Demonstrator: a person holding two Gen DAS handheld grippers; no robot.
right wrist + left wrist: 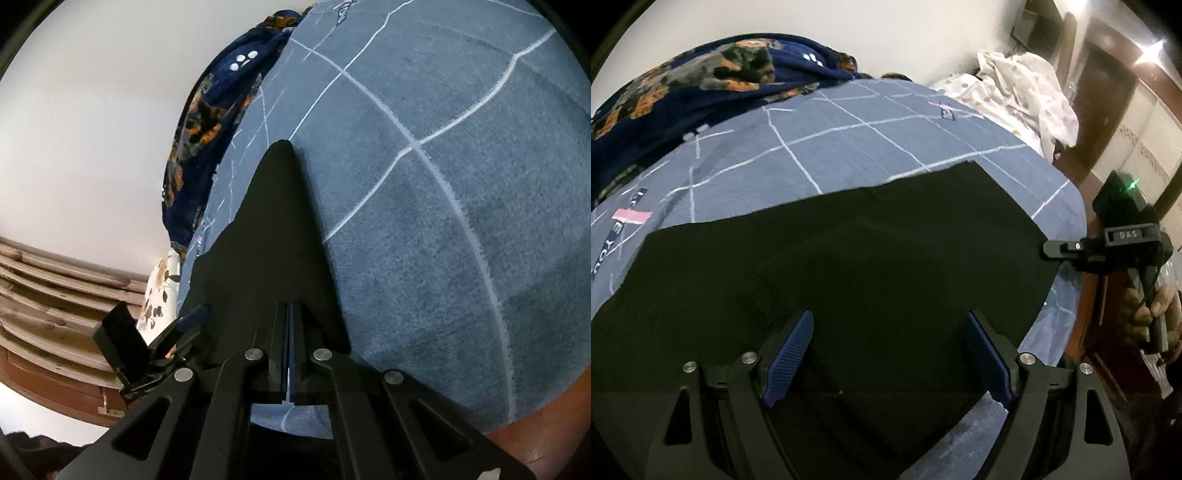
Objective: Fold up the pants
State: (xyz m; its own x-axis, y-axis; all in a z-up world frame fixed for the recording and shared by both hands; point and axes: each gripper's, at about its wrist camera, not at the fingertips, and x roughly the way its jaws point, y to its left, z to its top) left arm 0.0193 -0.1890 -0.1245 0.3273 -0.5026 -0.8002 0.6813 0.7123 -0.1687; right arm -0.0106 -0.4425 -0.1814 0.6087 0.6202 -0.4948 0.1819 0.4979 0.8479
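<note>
Black pants (849, 251) spread flat on the bed

Plain dark cloth, smooth, lying across the blue grid-patterned sheet (857, 147); one end runs to a narrow point in the right wrist view

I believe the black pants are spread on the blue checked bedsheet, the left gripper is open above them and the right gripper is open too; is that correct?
Not quite: the right gripper is shut, its fingers pressed together, as the right wrist view shows. The rest holds: the black pants lie spread on the blue checked bedsheet, and the left gripper is open above them.
</note>
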